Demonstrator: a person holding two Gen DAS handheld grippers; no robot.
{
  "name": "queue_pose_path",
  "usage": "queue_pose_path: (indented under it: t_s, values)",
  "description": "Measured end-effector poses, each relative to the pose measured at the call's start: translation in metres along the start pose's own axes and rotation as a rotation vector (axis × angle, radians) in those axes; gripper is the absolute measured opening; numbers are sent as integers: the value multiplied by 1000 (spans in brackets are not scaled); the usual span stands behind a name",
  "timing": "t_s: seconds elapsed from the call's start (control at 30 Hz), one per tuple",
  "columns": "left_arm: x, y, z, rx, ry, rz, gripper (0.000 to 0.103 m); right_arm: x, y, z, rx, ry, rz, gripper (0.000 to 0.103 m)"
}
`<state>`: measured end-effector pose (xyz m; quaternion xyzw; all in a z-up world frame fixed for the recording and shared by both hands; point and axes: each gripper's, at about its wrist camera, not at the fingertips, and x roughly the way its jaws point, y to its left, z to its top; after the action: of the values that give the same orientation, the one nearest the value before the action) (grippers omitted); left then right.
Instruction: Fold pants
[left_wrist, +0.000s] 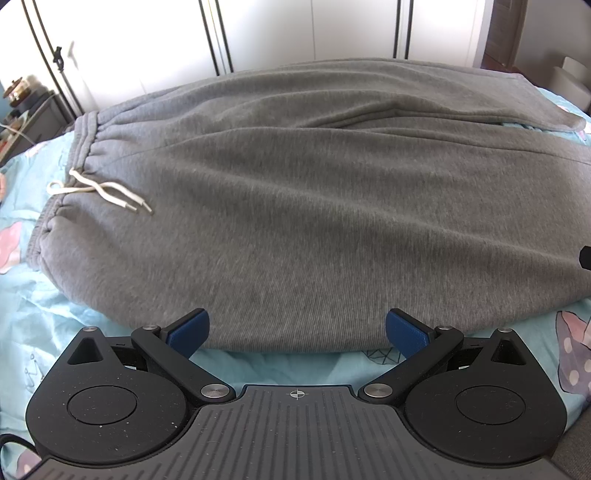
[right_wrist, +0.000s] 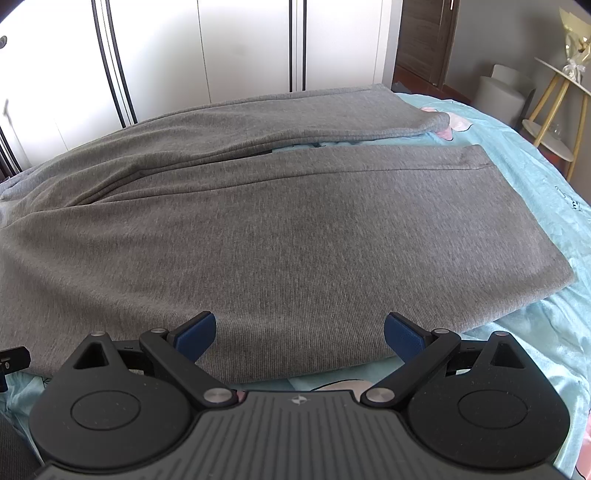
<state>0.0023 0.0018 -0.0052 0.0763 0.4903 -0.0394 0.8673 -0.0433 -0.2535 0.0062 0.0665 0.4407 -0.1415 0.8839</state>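
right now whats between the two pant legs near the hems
A narrow gap of bare blue sheet separates the far leg from the near leg. Nothing else lies in it. This shows in the right wrist view.

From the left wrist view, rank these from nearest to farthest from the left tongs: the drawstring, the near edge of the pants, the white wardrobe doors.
1. Near edge of the pants, just ahead of the open left tongs.
2. Drawstring, farther off to the left, at the waistband.
3. White wardrobe doors, beyond the bed at the back.
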Motion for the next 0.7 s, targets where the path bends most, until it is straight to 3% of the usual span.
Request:
queue_pose_path:
  t_s: [0.7]
  values:
    - [2, 0, 0, -1, 13, 1, 103, 1, -3, -1, 16, 0, 9, 98]
